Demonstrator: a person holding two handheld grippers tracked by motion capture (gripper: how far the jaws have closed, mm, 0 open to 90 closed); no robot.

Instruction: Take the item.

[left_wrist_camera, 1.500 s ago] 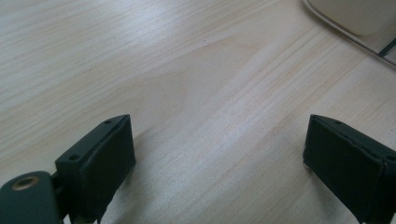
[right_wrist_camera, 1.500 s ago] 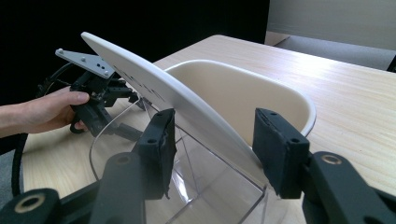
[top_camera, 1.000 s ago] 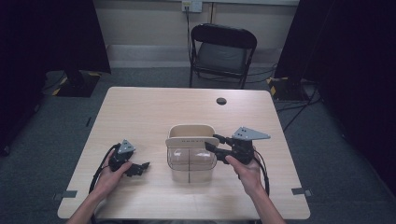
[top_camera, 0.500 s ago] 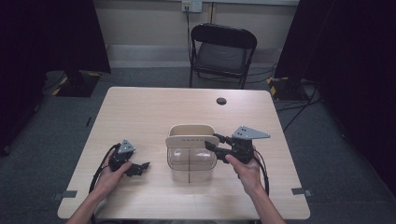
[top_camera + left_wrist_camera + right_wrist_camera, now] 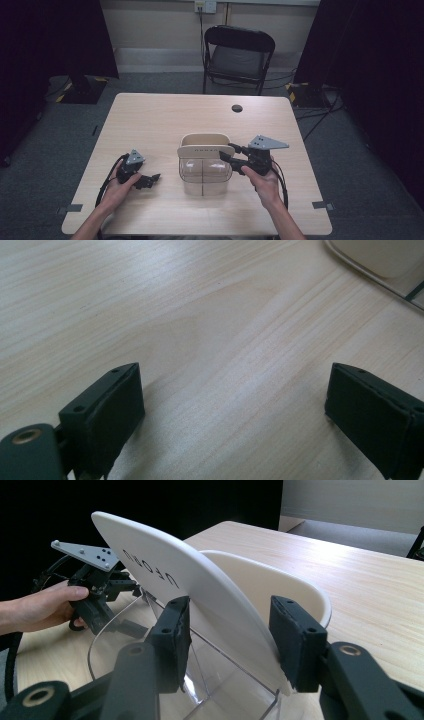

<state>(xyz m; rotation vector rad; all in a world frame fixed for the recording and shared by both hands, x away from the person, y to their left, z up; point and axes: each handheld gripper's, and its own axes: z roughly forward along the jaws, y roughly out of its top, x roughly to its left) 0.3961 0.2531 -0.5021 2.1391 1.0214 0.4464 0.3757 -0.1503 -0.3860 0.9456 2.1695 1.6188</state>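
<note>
Pale wood-grain table [image 5: 165, 120], clear curved container [image 5: 205, 172], cream lid [image 5: 165, 575]

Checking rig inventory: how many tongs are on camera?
2. Left tongs sit low over the table left of the clear bin; right tongs close on its white lid.

Cream-white lid [image 5: 170, 575] with grey lettering, over a clear plastic bin [image 5: 205, 172] with a cream back shell. Pale wood-grain worktop [image 5: 165, 120], one small black disc [image 5: 237, 108] near its far edge. Black tools, left tool [image 5: 148, 179] and right tool [image 5: 226, 152], each with a grey plate. Black folding chair [image 5: 239, 55]; grey carpet [image 5: 350, 150].
</note>
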